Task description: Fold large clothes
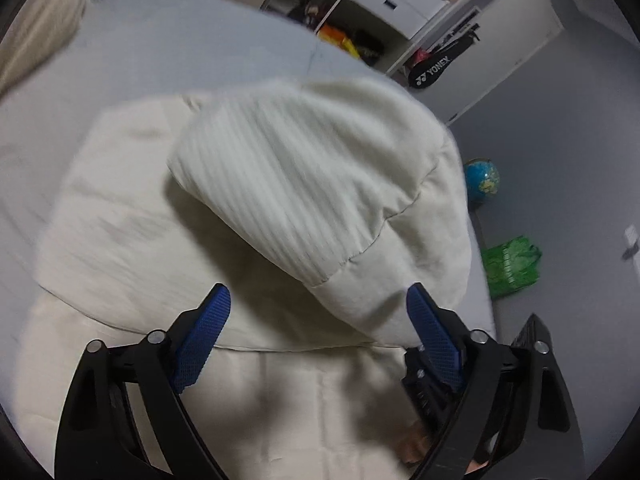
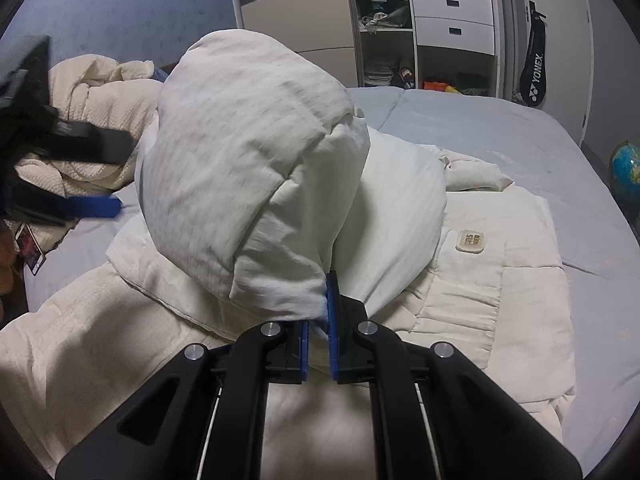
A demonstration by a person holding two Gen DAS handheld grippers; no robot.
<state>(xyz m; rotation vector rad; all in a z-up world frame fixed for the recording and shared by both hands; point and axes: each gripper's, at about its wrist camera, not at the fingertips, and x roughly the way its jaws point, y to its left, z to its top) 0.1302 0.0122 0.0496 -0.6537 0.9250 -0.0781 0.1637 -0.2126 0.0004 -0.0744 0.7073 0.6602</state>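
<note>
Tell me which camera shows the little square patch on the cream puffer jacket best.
The right wrist view: the patch lies unobstructed on the jacket, right of the lifted hood that the right claw pinches. In the left wrist view, it isn't visible at all.

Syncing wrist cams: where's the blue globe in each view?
Left wrist: the blue globe sits right of centre, on the floor beyond the bed edge.
Right wrist: at the far right edge, partly cropped.
Shared landmark: the black Yonex racket bag.
</note>
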